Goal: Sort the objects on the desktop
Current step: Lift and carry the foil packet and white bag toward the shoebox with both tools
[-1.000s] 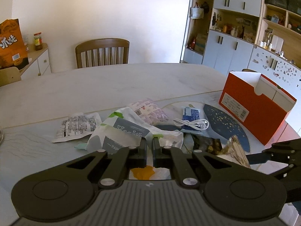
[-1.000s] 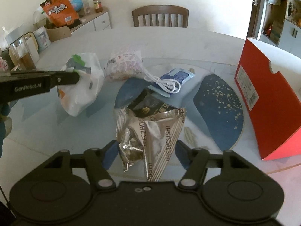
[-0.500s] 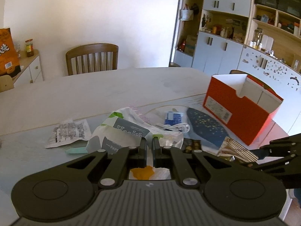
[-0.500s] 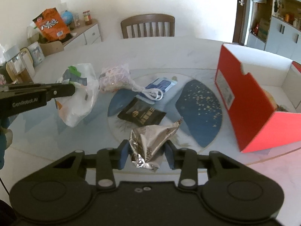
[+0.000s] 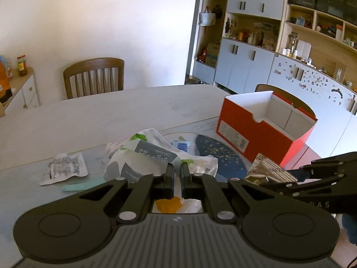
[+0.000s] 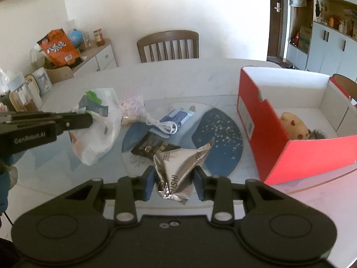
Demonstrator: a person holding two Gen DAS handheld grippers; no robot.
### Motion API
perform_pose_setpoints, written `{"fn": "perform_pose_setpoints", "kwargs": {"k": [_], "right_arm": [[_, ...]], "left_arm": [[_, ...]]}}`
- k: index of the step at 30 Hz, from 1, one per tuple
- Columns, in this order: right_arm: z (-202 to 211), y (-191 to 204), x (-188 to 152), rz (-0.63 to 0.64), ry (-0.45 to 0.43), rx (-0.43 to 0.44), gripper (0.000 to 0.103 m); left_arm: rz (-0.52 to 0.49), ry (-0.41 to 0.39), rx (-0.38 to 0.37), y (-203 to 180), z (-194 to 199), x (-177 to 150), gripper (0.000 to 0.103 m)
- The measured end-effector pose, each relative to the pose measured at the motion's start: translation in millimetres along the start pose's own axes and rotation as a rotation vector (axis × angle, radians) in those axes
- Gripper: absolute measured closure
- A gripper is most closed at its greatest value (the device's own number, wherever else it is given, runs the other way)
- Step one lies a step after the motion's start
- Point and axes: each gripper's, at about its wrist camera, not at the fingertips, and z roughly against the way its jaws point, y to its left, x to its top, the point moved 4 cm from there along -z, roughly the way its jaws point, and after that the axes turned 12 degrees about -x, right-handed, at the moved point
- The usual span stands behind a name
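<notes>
My left gripper (image 5: 177, 174) is shut on a white plastic bag (image 5: 145, 158) with green and grey print, held above the table; it also shows in the right wrist view (image 6: 98, 134). My right gripper (image 6: 174, 178) is shut on a crumpled silver snack packet (image 6: 178, 165), lifted above the table left of the open red box (image 6: 267, 129). The packet also shows in the left wrist view (image 5: 267, 172). The box holds a tan plush toy (image 6: 293, 125).
On the table lie a black sachet (image 6: 151, 147), a white cable (image 6: 165, 126) on a blue pack (image 6: 177, 117), a pink-printed bag (image 6: 131, 108), a white printed sachet (image 5: 62, 170) and a green strip (image 5: 80, 186). A wooden chair (image 6: 167, 45) stands behind the table.
Both grippers have risen with their loads. The right gripper lifted the silver packet off the table and the red box's inside has come into view.
</notes>
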Motion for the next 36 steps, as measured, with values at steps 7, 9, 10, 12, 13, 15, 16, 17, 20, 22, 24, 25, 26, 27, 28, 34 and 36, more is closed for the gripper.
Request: {"fn": "perform_pose_setpoints", "kwargs": {"k": [7, 9, 10, 12, 13, 15, 16, 17, 20, 22, 24, 25, 26, 27, 28, 34, 36], "right_arm": [[18.0, -23.8, 15.4, -0.018, -0.037, 0.001, 0.067], [22.5, -30.6, 19.6, -0.021, -0.051, 0.002, 0.067], [24.8, -34.6, 22.1, -0.023, -0.059, 0.003, 0.067], [27.9, -41.8, 25.9, -0.025, -0.072, 0.005, 0.067], [29.0, -45.7, 27.9, -0.026, -0.078, 0.006, 0.067], [31.0, -54.6, 31.7, -0.030, -0.088, 0.002, 0.067], [32.0, -59.6, 33.6, -0.032, -0.092, 0.000, 0.067], [33.2, -64.6, 34.9, -0.034, -0.097, -0.001, 0.067], [36.3, -79.9, 40.2, -0.040, -0.115, -0.003, 0.067], [37.6, -90.9, 43.9, -0.045, -0.128, -0.004, 0.067], [36.9, -101.2, 47.9, -0.048, -0.136, -0.007, 0.068], [36.1, -106.7, 49.3, -0.048, -0.139, -0.009, 0.068], [35.0, -111.1, 50.6, -0.050, -0.141, -0.010, 0.068], [33.7, -116.4, 52.1, -0.052, -0.142, -0.010, 0.068], [32.7, -120.7, 53.6, -0.054, -0.143, -0.009, 0.069], [24.7, -149.6, 60.5, -0.045, -0.151, -0.008, 0.072], [18.5, -156.4, 63.0, -0.041, -0.146, -0.012, 0.073]], "left_arm": [[0.000, -0.007, -0.033, -21.4, -4.2, 14.6, 0.099], [-0.005, -0.012, -0.041, -27.9, -5.5, 19.9, 0.099], [-0.008, -0.017, -0.043, -31.6, -6.4, 23.4, 0.099], [-0.017, -0.025, -0.049, -39.4, -8.3, 29.5, 0.099], [-0.022, -0.029, -0.049, -43.5, -10.0, 32.7, 0.099], [-0.036, -0.030, -0.052, -51.5, -14.9, 38.0, 0.099], [-0.038, -0.029, -0.050, -55.4, -18.3, 40.7, 0.099], [-0.039, -0.030, -0.051, -58.6, -20.4, 42.9, 0.099], [-0.044, -0.037, -0.060, -70.2, -28.8, 51.1, 0.099], [-0.053, -0.041, -0.065, -78.2, -34.1, 56.7, 0.099], [-0.065, -0.046, -0.070, -88.0, -41.2, 62.7, 0.099], [-0.072, -0.046, -0.072, -92.6, -44.9, 65.1, 0.099], [-0.079, -0.046, -0.070, -96.7, -48.8, 67.1, 0.099], [-0.080, -0.044, -0.068, -100.7, -52.8, 69.0, 0.099], [-0.079, -0.042, -0.069, -105.0, -56.3, 71.0, 0.099], [-0.088, -0.036, -0.074, -131.0, -78.5, 82.0, 0.099], [-0.094, -0.031, -0.077, -137.8, -85.2, 84.7, 0.099]]}}
